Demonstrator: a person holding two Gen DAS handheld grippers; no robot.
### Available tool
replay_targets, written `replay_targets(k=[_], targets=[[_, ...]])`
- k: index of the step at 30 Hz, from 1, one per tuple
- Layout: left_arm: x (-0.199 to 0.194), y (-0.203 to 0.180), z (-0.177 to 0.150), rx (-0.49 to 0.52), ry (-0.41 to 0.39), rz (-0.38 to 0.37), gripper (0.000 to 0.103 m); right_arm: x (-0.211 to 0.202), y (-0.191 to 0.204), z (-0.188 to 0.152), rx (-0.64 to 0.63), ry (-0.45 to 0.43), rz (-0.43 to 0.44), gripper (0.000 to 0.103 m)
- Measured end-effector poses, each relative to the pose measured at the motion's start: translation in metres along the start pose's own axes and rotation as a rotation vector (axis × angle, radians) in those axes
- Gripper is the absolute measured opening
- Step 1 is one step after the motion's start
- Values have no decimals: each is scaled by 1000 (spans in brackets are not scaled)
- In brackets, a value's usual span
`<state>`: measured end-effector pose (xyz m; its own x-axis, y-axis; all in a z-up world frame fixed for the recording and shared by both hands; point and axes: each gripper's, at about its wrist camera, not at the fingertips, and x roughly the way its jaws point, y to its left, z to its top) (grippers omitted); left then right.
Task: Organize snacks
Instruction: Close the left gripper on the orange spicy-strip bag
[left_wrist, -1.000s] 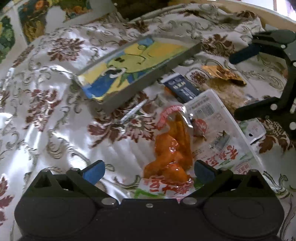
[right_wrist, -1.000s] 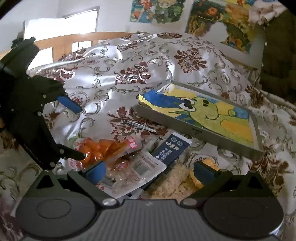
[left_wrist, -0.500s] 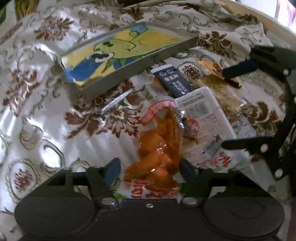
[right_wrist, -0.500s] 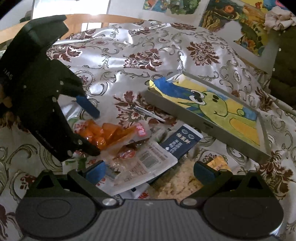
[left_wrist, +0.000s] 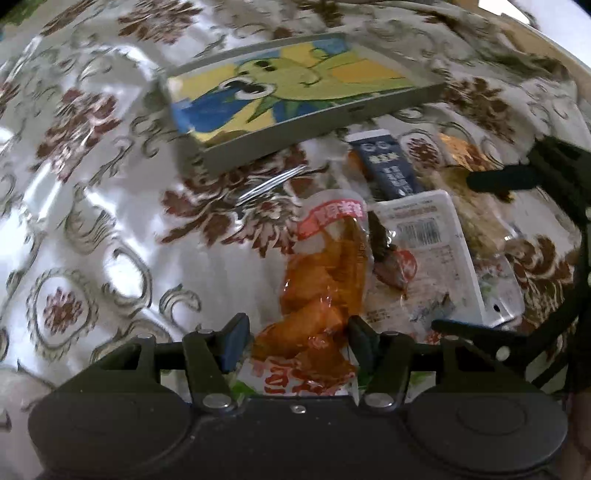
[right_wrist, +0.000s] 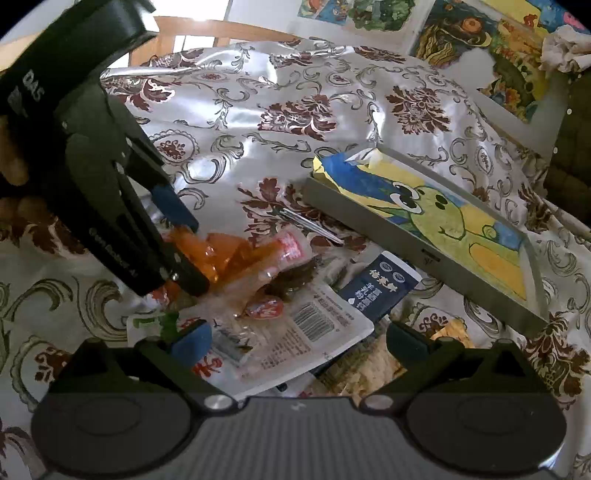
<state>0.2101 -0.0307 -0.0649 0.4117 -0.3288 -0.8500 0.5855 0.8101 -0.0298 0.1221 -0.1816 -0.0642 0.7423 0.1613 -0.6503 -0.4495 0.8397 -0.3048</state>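
Nearest us, the left gripper (left_wrist: 297, 341) straddles the near end of the orange snack pouch (left_wrist: 325, 288); its jaws have just been closing around it, yet we still see a sliver of gap at the left pad, so we cannot tell that they pinch it. The pouch's bottom edge is hidden behind the gripper body. In the right wrist view, the right gripper (right_wrist: 299, 341) hangs with jaws spread wide above the white printed packet (right_wrist: 310, 332), gripping nothing. Much of that packet lies beneath the orange pouch and a small dark, reddish snack (left_wrist: 393, 266) we cannot identify. Beyond it, the navy sachet (left_wrist: 388, 166) is partly tucked under the pile, and a pale crumbly snack (left_wrist: 476, 218) is largely masked by the right gripper's finger. A thin metallic object (left_wrist: 273, 182) lies on the patterned cloth (left_wrist: 92, 206), blurred. Farthest back sits the grey tray (left_wrist: 306, 88) lined with a cartoon picture, its far corners cut off by blur.
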Motion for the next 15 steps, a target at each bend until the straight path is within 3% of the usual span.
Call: replay_targets(k=[6,15], targets=[[-1,-3,-2,-12,-2,23,60,3,4,2,-19,-12,2,92],[1,-6,-4,23,-6,37,60,8,6,3,-25,5,23,90]])
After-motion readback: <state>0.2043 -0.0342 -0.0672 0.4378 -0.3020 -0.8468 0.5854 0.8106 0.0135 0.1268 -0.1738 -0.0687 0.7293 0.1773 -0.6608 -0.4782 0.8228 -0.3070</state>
